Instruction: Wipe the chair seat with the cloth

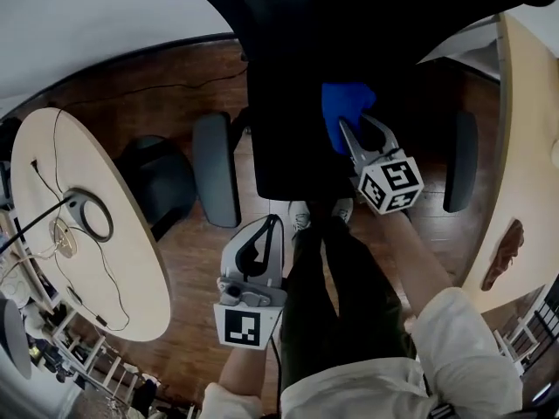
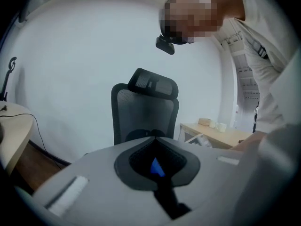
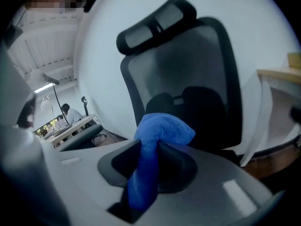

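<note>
One plush blue cloth (image 3: 162,128) in right tool (image 3: 149,150)

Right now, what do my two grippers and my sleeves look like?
The left gripper and the right gripper are both light grey plastic with black padded jaws. Each carries a white cube printed with black square markers. Your sleeves are cream-white.

Brown wood floor (image 1: 188,264) and a white wall (image 1: 87,16).
A round pale table (image 1: 131,269) stands at the left; another pale table (image 1: 524,120) stands at the right.
</note>
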`<state>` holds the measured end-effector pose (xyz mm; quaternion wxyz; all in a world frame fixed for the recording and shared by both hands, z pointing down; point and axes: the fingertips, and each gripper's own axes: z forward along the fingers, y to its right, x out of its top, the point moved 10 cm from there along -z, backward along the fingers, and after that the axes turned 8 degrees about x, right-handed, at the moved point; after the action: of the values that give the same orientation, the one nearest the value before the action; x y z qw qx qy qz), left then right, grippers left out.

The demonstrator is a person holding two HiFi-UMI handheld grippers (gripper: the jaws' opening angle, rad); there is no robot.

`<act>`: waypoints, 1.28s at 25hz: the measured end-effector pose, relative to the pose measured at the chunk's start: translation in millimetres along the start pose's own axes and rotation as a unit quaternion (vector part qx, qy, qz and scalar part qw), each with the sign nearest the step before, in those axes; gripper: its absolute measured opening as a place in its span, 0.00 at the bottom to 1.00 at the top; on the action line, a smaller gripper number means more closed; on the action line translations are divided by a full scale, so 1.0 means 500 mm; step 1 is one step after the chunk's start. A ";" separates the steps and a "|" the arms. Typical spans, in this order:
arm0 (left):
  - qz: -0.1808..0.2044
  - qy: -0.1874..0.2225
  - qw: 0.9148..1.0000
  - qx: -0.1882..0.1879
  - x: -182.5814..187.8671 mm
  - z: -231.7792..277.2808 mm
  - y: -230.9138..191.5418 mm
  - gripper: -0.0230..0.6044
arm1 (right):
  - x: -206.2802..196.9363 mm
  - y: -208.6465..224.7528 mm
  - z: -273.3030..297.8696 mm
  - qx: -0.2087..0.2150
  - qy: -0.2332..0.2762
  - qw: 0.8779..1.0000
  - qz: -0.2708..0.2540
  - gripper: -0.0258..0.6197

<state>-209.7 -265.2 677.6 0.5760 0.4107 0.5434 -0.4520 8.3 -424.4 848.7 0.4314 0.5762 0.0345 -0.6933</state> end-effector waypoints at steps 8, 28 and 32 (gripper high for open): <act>-0.023 -0.009 1.000 0.007 -0.044 -0.056 0.001 0.10 | -0.220 0.032 0.460 0.031 -0.172 0.982 0.072 0.19; -0.030 -0.012 0.997 -0.069 -0.041 0.017 0.131 0.10 | -0.181 0.484 0.057 -0.201 -0.192 0.953 0.123 0.19; -0.024 -0.013 0.996 -0.087 -0.051 0.037 0.157 0.10 | -0.186 0.490 0.047 -0.188 -0.172 0.957 0.140 0.19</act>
<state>-129.0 -261.3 702.7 0.6054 0.3401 0.5830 -0.4219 143.2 -538.5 1044.0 0.6242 0.3557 0.0085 -0.6956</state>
